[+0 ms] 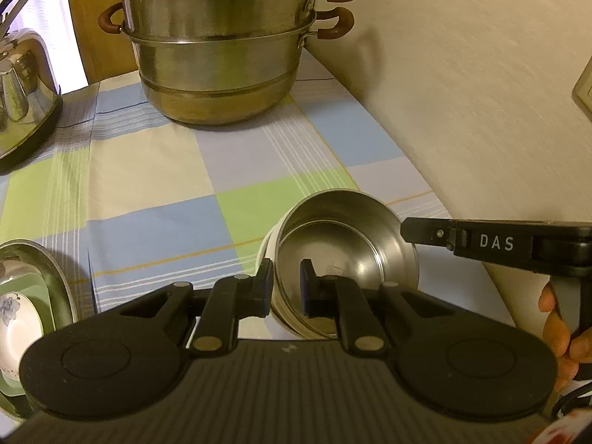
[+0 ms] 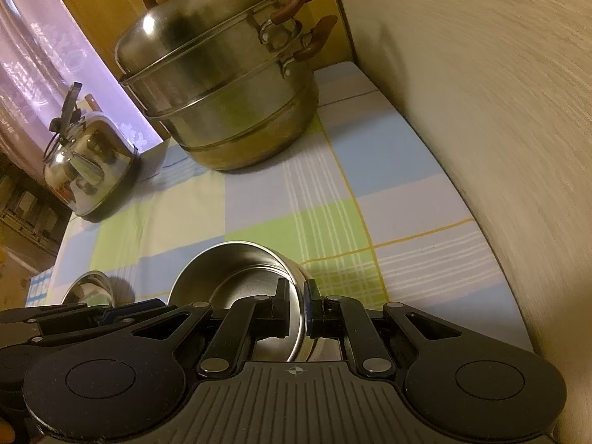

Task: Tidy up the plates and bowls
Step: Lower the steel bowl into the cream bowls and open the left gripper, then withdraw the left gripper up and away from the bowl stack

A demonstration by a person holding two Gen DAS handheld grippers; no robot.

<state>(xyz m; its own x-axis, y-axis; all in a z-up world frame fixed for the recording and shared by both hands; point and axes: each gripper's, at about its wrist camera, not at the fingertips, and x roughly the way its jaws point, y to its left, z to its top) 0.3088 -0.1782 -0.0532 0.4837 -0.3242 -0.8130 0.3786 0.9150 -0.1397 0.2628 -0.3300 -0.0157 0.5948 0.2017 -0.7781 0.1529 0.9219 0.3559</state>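
Tongs from both hands meet on one object: the left tongs point(image 1: 285, 288) straddle the near-left wall of the round stainless-steel bowl point(image 1: 344, 255), one pad outside and one inside, and look clenched on that wall. The right tongs point(image 2: 296, 309) pinch the same bowl's point(image 2: 236, 277) rim from its right side, their pads nearly together with only the thin metal wall between them; in the left wrist view their black body comes in from the right edge of the frame, level with the bowl.

This steel bowl sits tilted, mouth facing the cameras, and appears nested in a cream-coloured outer bowl point(image 1: 267, 255) whose edge shows at lower centre of the left view. Both rest on the blue, green and cream checked tablecloth point(image 1: 155, 170) over the table, close to the beige wall on the right.

At the lower left of the left view lies a shallow steel dish point(image 1: 61, 281) with a flowered white plate point(image 1: 18, 318) in it, well apart from the bowl. Judging from the task, that dish is the likely gathering place, so the coming move turns on carrying the bowl leftward; the left hand is nearer to that side. A large tiered steel steamer pot point(image 1: 222, 55) and a shiny kettle point(image 1: 26, 100) stand at the top.
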